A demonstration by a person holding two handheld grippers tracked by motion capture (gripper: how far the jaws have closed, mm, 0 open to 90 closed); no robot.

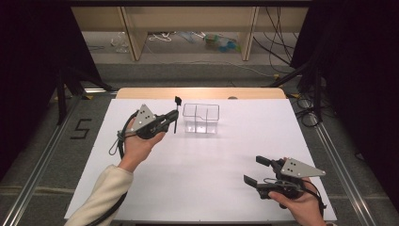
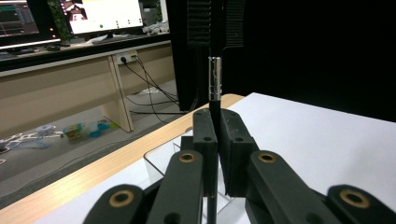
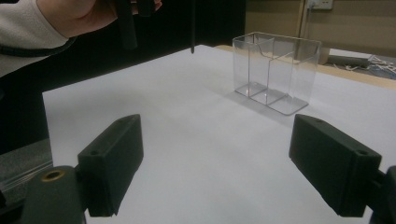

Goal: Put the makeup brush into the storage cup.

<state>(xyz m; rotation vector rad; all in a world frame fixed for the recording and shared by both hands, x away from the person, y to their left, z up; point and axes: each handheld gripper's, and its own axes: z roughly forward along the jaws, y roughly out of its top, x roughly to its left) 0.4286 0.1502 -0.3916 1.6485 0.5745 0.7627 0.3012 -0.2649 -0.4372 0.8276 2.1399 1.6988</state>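
Beside the clear organizer [image 1: 201, 117], left gripper [image 1: 175, 114] clamped a thin brush [image 2: 215, 84] mid-handle; looked light, stiff, slippery; right gripper [image 1: 256, 170] gaped.

The brush [image 2: 215, 79] runs off the top edge in the left gripper view, so its head is cut off; its lower handle hides behind the left claw [image 2: 217, 140].

Left gripper [image 1: 172, 116] clamps an upright black brush [image 1: 176, 114] beside a clear organizer [image 1: 201, 118] near the desk's far edge.
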